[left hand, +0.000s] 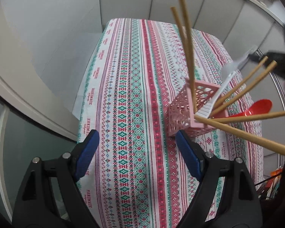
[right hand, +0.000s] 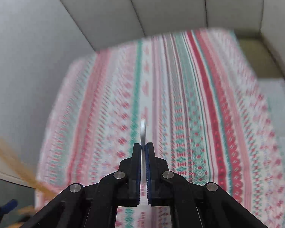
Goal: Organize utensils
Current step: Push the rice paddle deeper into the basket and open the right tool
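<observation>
Patterned cloth [left hand: 134,102] in red, green and white stripes covers the surface, whose left edge drops off beside pale wall panels [left hand: 47,28]; the far edge meets the same panels. Most of the cloth's left and middle lies bare in the left wrist view, giving wide room in front of the left claw [left hand: 136,140]. That claw hovers above the near part of the surface, tilted downward, its blue-padded fingers [left hand: 87,152] spread wide with nothing between them.

Further right stands a pink perforated holder [left hand: 182,112], just beyond the claw's right finger and close to the surface's right edge. Bamboo chopsticks [left hand: 188,43] stick out of it, two nearly upright and four fanned toward the right. A white fork [left hand: 220,93] leans tines-down into the holder, and a red spoon [left hand: 256,107] juts from it to the right.

In the right wrist view, blurred with motion, the right claw [right hand: 143,146] is clamped on the white fork's handle [right hand: 143,131], which pokes edge-on past its fingertips, high above open cloth. Blurred chopsticks cross the lower left corner.
</observation>
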A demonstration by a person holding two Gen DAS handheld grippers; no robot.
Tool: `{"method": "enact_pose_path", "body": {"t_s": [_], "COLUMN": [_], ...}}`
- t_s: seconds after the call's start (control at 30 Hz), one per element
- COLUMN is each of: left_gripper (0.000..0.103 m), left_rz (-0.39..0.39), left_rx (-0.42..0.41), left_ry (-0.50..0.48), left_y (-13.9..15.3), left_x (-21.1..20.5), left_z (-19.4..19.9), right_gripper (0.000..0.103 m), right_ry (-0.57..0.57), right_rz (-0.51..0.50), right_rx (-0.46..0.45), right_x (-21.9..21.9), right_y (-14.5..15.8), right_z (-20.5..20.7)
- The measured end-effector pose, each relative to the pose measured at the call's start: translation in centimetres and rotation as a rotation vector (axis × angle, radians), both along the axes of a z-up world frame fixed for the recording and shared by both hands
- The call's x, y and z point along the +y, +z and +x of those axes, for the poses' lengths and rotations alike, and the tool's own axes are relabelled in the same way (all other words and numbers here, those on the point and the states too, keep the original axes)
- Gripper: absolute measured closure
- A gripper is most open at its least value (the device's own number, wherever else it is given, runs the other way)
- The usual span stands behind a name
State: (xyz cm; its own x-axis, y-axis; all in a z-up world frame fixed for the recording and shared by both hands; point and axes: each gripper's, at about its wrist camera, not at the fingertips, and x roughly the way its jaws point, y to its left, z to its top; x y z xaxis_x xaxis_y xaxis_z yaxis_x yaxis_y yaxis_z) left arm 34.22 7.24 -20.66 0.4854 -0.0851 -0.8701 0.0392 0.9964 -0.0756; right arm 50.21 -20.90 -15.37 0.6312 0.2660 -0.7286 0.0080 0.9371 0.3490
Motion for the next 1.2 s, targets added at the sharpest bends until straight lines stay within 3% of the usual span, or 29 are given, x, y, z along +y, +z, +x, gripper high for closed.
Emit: {"method": "enact_pose_path", "body": {"t_s": [0.27, 0.43, 0.6, 0.77, 0.97, 1.2], "left_gripper": [0.020, 0.020, 0.020, 0.020, 0.020, 0.020], "left_rz": [-0.005, -0.006, -0.011, -0.012, -0.017, -0.015], "left_rx": [-0.008, -0.007, -0.011, -0.015, -0.013, -0.009], "left_ry": [-0.024, -0.020, -0.023, -0.029, -0.021, -0.022], "left_y": [0.6, 0.7, 1.0, 1.1, 1.1, 1.0], "left_x": [0.1, 0.7, 0.8, 0.8, 1.0, 0.9], "left_z": [-1.0, -1.4, -1.6, -1.5, -1.5, -1.4], "right_gripper": [0.100, 0.100, 0.100, 0.100, 0.100, 0.100], "right_ry": [-0.008, 0.053, 0.144, 0.213, 0.253, 0.237], "right_rz": [-0.020, 0.006, 0.032, 0.032, 0.021, -0.001], "right_rx": [-0.277, -0.348, -0.298, -0.186, -0.050, 0.019], "right_x": [2.1, 4.6, 8.5, 11.5, 13.7, 14.2], "right_y": [11.0, 13.9, 12.3, 7.9, 4.0, 1.6], "right_z": [-6.5, -8.9, -8.6, -7.5, -6.3, -5.7]}}
